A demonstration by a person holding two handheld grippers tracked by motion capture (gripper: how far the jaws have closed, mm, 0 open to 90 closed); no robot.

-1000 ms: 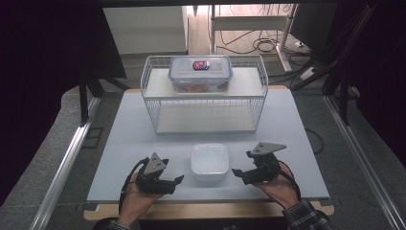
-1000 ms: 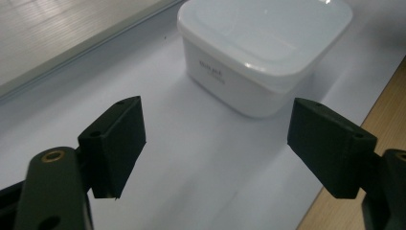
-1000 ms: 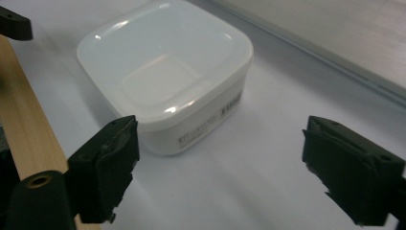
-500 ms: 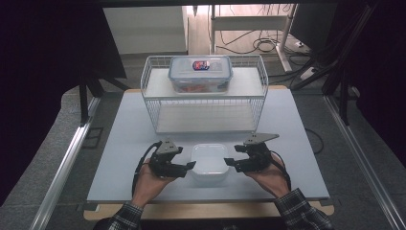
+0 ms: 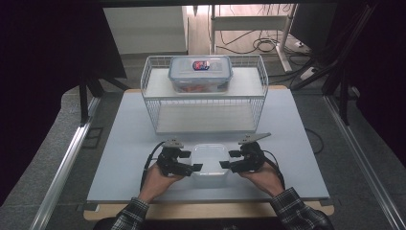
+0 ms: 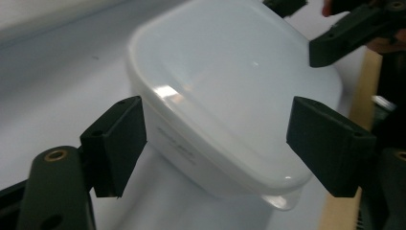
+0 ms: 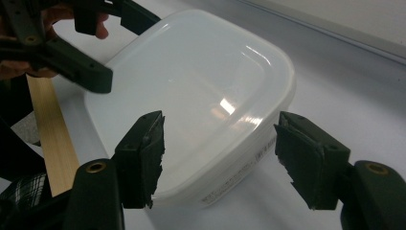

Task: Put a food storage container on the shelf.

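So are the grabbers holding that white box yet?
Not yet. The white lidded container sits between both sets of open jaws, left gripper and right gripper, but no pad presses it.

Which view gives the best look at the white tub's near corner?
The left gripper view: the tub lies large, its rounded corner between the tongs. The right gripper view shows another corner as close. The high view shows the whole tub, small.

Left gripper (image 5: 194, 167): moved inward from table's left side to left edge of white container (image 5: 209, 163); jaws just opening, container's edge between them, pads clear of it. Right gripper (image 5: 227, 159): moved inward to container's right edge; jaws narrowed, now straddling edge, no contact visible.
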